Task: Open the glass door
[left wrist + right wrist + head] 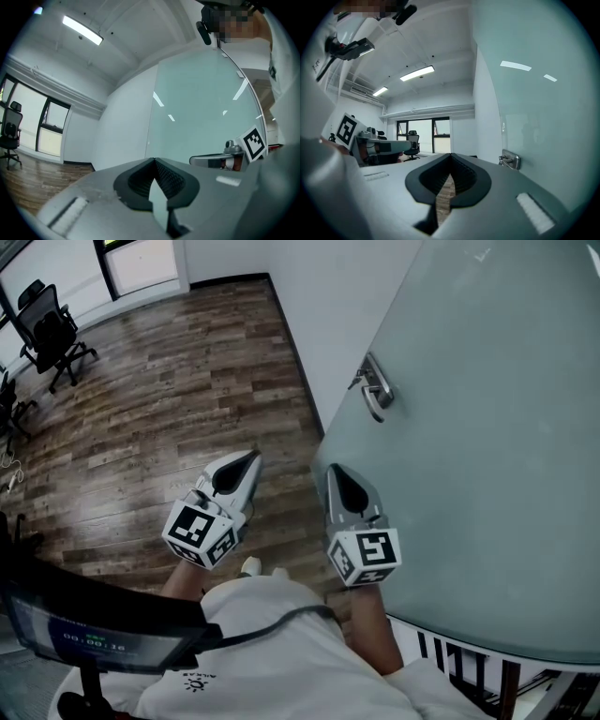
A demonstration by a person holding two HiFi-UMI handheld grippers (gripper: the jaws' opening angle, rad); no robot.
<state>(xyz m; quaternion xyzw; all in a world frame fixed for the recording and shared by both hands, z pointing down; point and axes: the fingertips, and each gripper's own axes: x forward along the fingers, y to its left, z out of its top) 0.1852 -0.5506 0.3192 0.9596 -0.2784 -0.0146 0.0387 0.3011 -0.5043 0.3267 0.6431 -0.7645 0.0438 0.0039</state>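
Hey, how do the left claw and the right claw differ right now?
The left claw shows over the wooden floor; the right claw shows against the glass door. The right claw is nearer the door handle than the left claw. Both are shut and empty, neither on the handle.

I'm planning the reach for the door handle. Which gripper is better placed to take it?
Likely right. The right gripper hangs alongside the glass door, with the handle just ahead of it; the left gripper is farther out over the wood floor. Both are shut and empty.
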